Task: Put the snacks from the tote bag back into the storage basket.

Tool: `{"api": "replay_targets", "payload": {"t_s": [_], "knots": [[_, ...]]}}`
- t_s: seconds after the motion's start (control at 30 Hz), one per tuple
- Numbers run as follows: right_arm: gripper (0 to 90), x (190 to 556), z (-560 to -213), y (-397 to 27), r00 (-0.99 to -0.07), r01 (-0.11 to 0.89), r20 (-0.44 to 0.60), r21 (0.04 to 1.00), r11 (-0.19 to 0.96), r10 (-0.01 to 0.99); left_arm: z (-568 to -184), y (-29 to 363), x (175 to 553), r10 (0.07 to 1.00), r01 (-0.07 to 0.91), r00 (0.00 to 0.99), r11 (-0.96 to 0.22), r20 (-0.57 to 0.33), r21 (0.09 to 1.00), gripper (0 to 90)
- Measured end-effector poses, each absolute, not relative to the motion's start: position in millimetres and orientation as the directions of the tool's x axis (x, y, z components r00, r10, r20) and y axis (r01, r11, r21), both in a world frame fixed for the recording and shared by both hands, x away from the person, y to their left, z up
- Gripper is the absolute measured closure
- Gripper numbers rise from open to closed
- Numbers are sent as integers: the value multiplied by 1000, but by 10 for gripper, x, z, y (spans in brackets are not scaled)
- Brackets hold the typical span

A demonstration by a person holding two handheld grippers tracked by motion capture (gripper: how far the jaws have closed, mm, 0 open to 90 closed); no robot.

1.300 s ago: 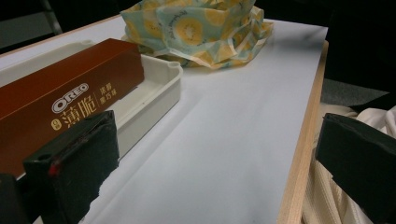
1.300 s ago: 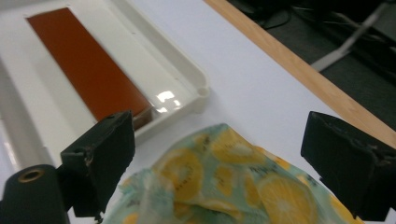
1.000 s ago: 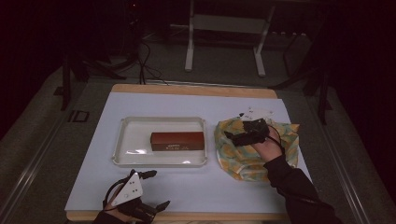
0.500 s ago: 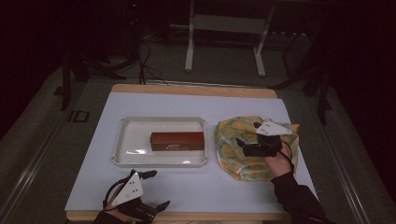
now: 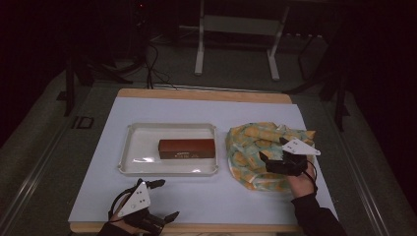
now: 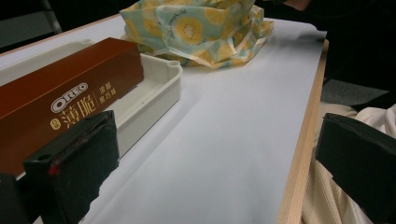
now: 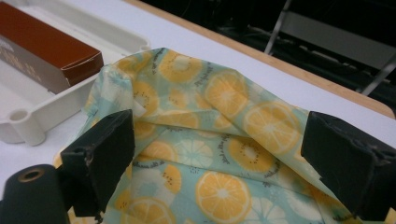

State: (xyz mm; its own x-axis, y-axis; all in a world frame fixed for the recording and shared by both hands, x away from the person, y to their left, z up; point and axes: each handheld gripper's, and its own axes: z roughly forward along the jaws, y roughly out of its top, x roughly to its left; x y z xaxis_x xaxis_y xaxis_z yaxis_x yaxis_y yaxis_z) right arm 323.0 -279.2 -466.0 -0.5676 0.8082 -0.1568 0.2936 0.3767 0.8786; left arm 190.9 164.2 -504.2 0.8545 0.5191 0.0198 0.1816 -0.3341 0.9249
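Over cloth [image 5: 255, 147] — right claw [image 5: 269, 158] lower

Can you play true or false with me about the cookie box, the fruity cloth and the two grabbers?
1. The brown cookie box lies in the white tray. True.
2. The fruity cloth is folded flat inside the tray. False: it sits crumpled on the table, to the right of the tray.
3. The right gripper is over the cloth with its jaws open. True.
4. The left gripper is squeezing the cookie box. False: it rests open near the table's front edge, holding nothing.
5. The cloth has orange and kiwi slices printed on it. True.
6. The tray is full of cookie boxes. False: only one box is in it.
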Motion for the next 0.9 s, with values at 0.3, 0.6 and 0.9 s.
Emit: {"api": "replay_targets", "payload": {"t_s": [0.3, 0.6, 0.9], "knots": [[101, 3079, -4749, -2884, -533, 298, -155, 886, 355, 832, -5042, 1639, 1906, 517, 178, 856, -336, 24, 925, 0], [101, 2906, -4836, -2991, -504, 307, -140, 894, 328, 853, -5041, 1639, 1902, 517, 177, 856, -336, 24, 925, 0], [102, 2702, -4894, -3156, -457, 315, -126, 903, 293, 881, -5039, 1640, 1897, 516, 176, 856, -334, 24, 926, 0]]}}
